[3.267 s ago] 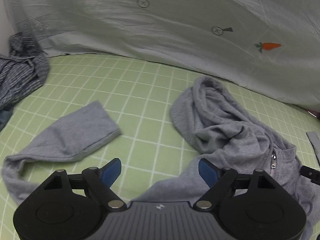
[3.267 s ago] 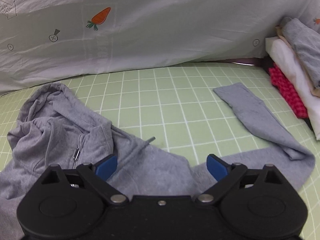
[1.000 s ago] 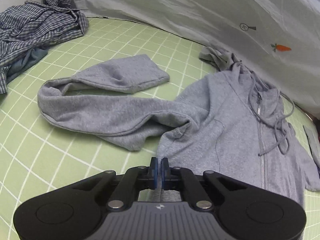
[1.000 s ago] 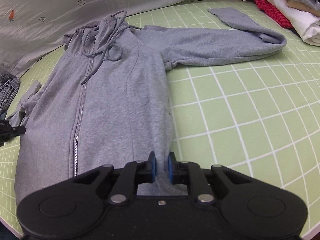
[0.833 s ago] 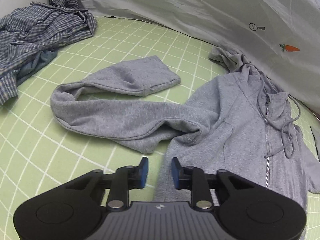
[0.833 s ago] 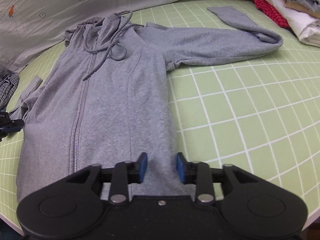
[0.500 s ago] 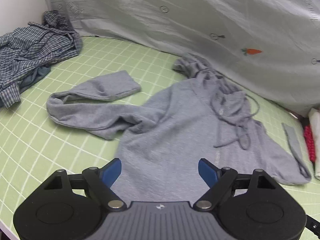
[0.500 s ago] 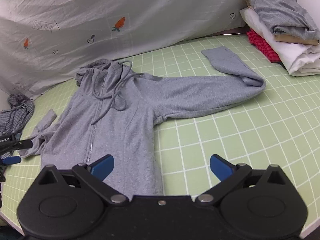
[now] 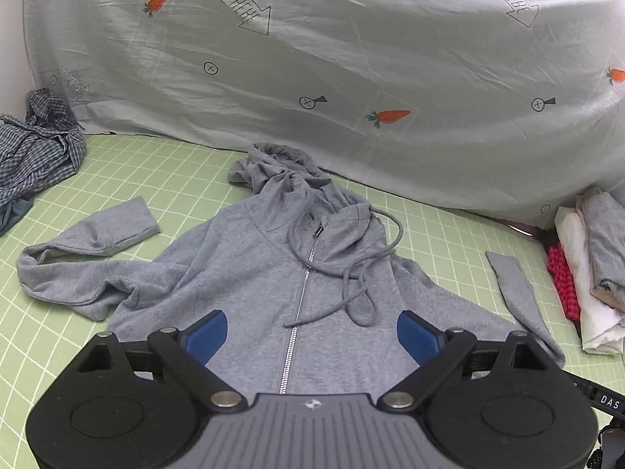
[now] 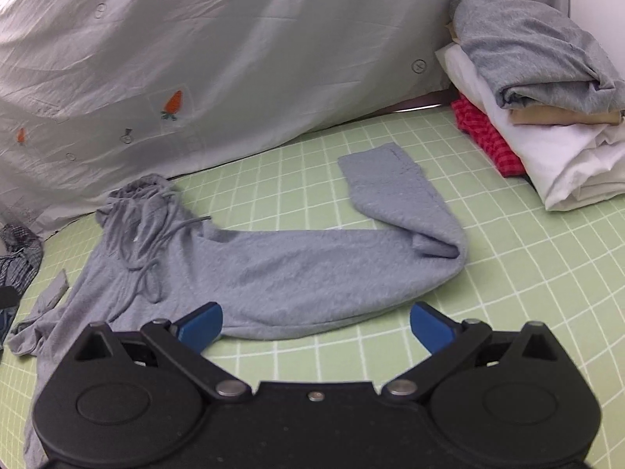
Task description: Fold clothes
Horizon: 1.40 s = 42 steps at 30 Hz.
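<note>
Bench covered by light green cutting mat with white grid lines. Behind it, pale grey sheet hangs as backdrop, wrinkled, printed with orange carrots, crossed circles, "LOOK HERE" arrows. Strip of white wall at far right in right wrist view. Dark gap under sheet's lower edge near right. Even, soft light, faint shadows.

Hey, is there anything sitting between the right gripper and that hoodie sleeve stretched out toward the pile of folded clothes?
Nothing visible. The right gripper is open and empty, and the grey hoodie's sleeve lies just beyond it on bare green grid mat. The stack of folded clothes sits off to the right, apart from the sleeve.
</note>
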Each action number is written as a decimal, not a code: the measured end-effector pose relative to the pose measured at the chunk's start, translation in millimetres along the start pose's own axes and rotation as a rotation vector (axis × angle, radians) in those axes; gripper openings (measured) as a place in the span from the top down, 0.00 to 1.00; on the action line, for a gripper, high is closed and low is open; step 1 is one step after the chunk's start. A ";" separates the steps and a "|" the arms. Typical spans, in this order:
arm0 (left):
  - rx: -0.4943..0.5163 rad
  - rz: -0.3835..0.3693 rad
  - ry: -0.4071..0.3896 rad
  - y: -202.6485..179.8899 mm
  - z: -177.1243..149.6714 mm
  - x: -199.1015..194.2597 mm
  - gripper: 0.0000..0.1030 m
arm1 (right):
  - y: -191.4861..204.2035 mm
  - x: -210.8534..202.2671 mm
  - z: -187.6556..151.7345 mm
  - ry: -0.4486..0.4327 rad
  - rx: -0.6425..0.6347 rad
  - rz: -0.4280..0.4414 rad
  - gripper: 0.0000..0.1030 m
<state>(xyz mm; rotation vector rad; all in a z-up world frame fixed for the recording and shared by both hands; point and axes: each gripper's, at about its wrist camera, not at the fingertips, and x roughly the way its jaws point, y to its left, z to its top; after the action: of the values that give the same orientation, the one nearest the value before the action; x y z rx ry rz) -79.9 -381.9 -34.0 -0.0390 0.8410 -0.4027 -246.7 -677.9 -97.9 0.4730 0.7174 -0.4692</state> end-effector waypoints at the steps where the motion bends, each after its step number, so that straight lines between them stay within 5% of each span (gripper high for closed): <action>1: -0.008 0.008 -0.001 -2.7 3.6 5.0 0.09 | -9.3 8.9 6.6 0.005 0.010 -0.017 0.00; 9: -0.043 0.077 0.009 -27.8 35.4 51.3 0.09 | -88.9 95.2 74.8 -0.035 0.084 -0.084 0.04; 13: -0.047 0.076 0.025 -42.4 41.7 66.6 0.09 | -111.8 140.9 88.1 0.040 0.143 -0.088 0.51; 16: 0.004 0.058 0.054 -51.2 38.4 72.8 0.09 | -110.5 152.0 90.3 0.029 0.103 -0.098 0.52; 18: 0.023 0.058 0.082 -55.5 34.0 78.8 0.09 | -105.9 154.2 91.9 0.033 0.043 -0.117 0.64; 19: 0.027 0.056 0.095 -57.4 32.0 81.2 0.09 | -104.0 155.0 92.2 0.038 0.006 -0.122 0.83; 21: 0.026 0.026 0.099 -60.4 30.7 80.4 0.09 | -102.8 154.7 91.6 0.051 -0.061 -0.119 0.94; 26: 0.058 -0.024 0.076 -70.4 28.2 67.8 0.09 | -114.7 127.9 76.7 0.040 0.011 -0.144 0.96; 35: 0.058 -0.055 0.054 -71.5 6.6 27.4 0.09 | -170.0 21.7 -8.0 0.038 0.231 -0.388 0.96; 39: 0.062 -0.055 0.071 -73.8 -1.1 18.6 0.09 | -192.2 -3.7 -39.1 0.031 0.343 -0.362 0.94; 42: 0.075 -0.050 0.061 -77.8 -1.9 13.4 0.09 | -200.9 -6.9 -38.7 -0.001 0.377 -0.345 0.81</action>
<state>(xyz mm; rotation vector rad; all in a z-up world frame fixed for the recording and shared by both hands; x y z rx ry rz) -99.1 -458.4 -30.0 0.0220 0.8859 -0.4846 -382.1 -814.5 -167.9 0.7052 0.7140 -0.9385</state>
